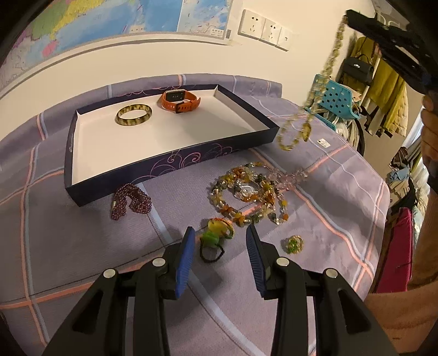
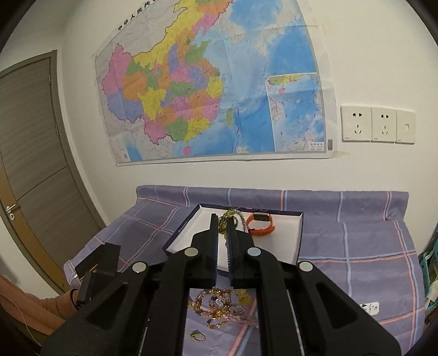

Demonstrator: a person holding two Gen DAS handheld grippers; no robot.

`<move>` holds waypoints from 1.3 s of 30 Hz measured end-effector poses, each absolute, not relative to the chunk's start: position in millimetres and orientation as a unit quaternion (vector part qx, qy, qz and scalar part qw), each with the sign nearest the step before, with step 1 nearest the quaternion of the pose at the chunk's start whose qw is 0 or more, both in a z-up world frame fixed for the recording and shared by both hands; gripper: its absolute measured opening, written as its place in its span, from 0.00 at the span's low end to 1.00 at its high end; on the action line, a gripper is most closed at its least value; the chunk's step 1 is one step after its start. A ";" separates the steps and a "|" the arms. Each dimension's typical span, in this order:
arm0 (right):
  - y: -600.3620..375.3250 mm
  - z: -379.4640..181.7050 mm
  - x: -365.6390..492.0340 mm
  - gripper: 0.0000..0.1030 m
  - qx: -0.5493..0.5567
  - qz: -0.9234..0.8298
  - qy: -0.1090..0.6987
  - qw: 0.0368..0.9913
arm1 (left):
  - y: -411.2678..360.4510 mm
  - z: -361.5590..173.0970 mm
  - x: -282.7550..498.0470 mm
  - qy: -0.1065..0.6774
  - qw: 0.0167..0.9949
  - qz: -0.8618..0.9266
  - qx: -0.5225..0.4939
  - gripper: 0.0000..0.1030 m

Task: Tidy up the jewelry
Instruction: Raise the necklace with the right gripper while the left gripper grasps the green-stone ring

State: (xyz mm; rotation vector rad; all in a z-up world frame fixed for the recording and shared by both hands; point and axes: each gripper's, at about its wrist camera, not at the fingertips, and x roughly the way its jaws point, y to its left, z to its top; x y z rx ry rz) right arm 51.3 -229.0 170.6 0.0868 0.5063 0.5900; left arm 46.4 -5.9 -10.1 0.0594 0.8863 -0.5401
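1. The right gripper is raised above the table, its jaws clenched on a yellow-green bead necklace, whose beads show between the fingertips in the right wrist view.
2. In the left wrist view that necklace hangs down in the air from the right gripper, its lower loop dangling just past the near right corner of the tray.
3. The left gripper is low over the purple checked tablecloth, jaws released and wide apart, holding nothing.
4. Between its blue fingertips lies a green and yellow ring with a black band.
5. The shallow dark tray with a white floor holds a mottled bangle and an orange watch, side by side near its far wall.
6. On the cloth in front of the tray sit a dark purple bead bracelet, touching the tray's near wall, and a tangled pile of amber, green and pink bead necklaces.
7. A small gold ring with a green stone lies just right of the left gripper.
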 end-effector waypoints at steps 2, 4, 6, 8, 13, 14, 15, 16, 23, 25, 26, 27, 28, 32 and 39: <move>-229.0 167.7 52.5 0.06 0.046 0.289 0.249 0.923 | -3.9 -10.3 43.0 0.422 0.869 -0.256 0.034 0.35; -228.8 165.4 53.4 0.06 0.047 0.290 0.250 0.922 | -2.0 -11.6 41.0 0.423 0.869 -0.252 0.038 0.35; -228.0 163.9 53.5 0.06 0.047 0.291 0.252 0.922 | 0.0 -13.1 40.0 0.424 0.870 -0.249 0.041 0.35; -226.9 162.2 53.4 0.06 0.047 0.292 0.253 0.921 | 1.4 -14.4 40.6 0.426 0.871 -0.243 0.042 0.35; -226.0 159.4 53.7 0.06 0.048 0.295 0.256 0.919 | 4.0 -18.9 44.5 0.431 0.870 -0.238 0.039 0.35; -226.2 158.3 53.7 0.06 0.049 0.295 0.257 0.919 | 5.3 -19.9 45.3 0.433 0.870 -0.235 0.038 0.35; -225.9 157.6 53.9 0.06 0.050 0.295 0.258 0.918 | 7.5 -20.0 46.3 0.433 0.870 -0.234 0.034 0.35; -225.2 156.4 54.2 0.06 0.050 0.296 0.260 0.918 | 10.6 -19.6 47.1 0.432 0.871 -0.232 0.028 0.35; -222.9 153.0 56.0 0.06 0.054 0.303 0.261 0.915 | 33.0 -10.1 54.0 0.422 0.885 -0.196 0.008 0.35; -221.8 152.7 57.5 0.06 0.056 0.304 0.262 0.914 | 36.3 -8.0 57.3 0.419 0.889 -0.185 0.010 0.35; -221.3 152.6 57.5 0.06 0.056 0.304 0.262 0.914 | 37.1 -7.1 58.8 0.418 0.890 -0.180 0.012 0.35; -221.3 152.7 57.3 0.06 0.056 0.304 0.262 0.914 | 37.9 -6.2 60.6 0.416 0.892 -0.175 0.013 0.35; -220.7 152.5 57.5 0.06 0.055 0.305 0.262 0.914 | 39.1 -5.2 62.4 0.415 0.893 -0.172 0.012 0.35; -220.7 152.3 58.0 0.06 0.056 0.304 0.262 0.914 | 40.6 -2.9 67.3 0.414 0.894 -0.174 0.004 0.35; -226.3 153.1 54.4 0.06 0.061 0.298 0.257 0.917 | 9.2 -1.5 53.9 0.406 0.883 -0.233 0.032 0.35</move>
